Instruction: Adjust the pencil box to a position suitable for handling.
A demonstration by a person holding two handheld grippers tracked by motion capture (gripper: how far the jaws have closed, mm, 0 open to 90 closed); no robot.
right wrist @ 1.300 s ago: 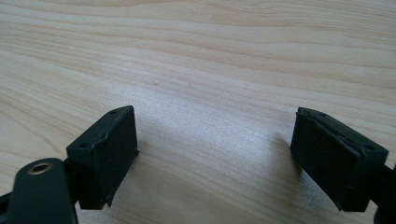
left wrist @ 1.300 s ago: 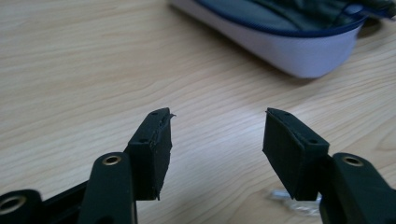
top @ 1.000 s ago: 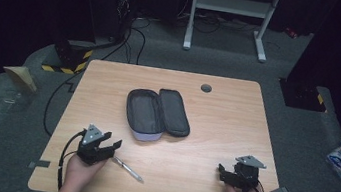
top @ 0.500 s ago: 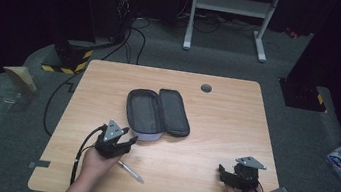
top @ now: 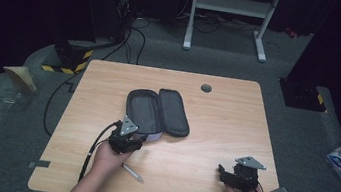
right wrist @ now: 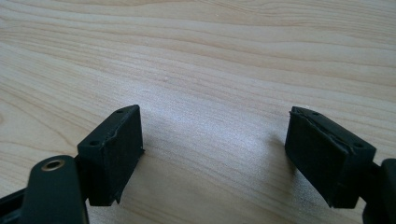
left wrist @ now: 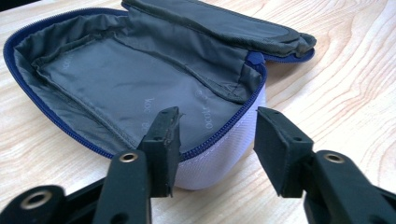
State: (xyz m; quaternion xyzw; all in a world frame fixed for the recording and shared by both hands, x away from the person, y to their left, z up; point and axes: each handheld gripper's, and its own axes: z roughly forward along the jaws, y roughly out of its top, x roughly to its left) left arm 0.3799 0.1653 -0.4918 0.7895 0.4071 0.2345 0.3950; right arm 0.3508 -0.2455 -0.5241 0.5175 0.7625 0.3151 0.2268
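At the centre of the high view, an open pencil case [top: 156, 114] lies flat on the pale wooden table [top: 216, 112], its lid folded back toward the right of the frame. We see the left tongs [top: 134, 139] at the case's near end, low and left of centre; in the left gripper view the jaws stand part-open astride the rim, one over the lining, one outside the shell, neither pad pressing. They have just been closing, then paused, with the rim between them. The right tongs [top: 223, 173] rest at the lower right, jaws apart over bare wood with nothing in their gap and lately narrowing.

We judge the risks thus: the rim [left wrist: 219, 135] is soft and curved, so a pinch may catch only the loose lining [left wrist: 121, 84] and tug it free of the shell, or skate off the zip teeth. The case looks light and nothing pins it, so a sideways pull could drag it across the smooth table. A pen [top: 132, 172] lies near the left wrist at the lower left; the forearm could roll it off the edge.

The shell is pale, woven mesh, rounded like a capsule; the zip tape is deep blue; the lining is grey, creased nylon printed faintly. The table shows blond grain with a dark grommet [top: 206, 88] in the upper middle.
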